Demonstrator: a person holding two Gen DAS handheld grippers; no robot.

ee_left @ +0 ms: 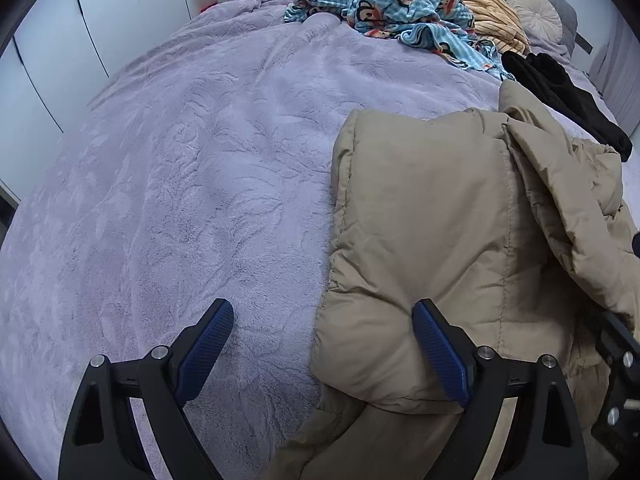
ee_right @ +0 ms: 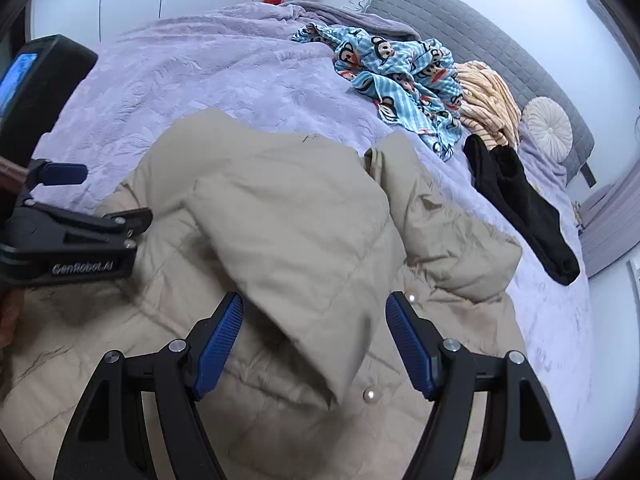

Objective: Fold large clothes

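Observation:
A beige puffer jacket lies on the purple bed cover, with one sleeve folded across its body. It also shows in the right wrist view, with pearl buttons near the front. My left gripper is open and empty, straddling the jacket's left edge. My right gripper is open and empty, just above the folded sleeve. The left gripper also shows in the right wrist view, at the jacket's left side.
A blue monkey-print garment, an orange striped blanket and a black garment lie toward the headboard. A round cushion leans on the grey headboard. White wardrobe doors stand at the far left.

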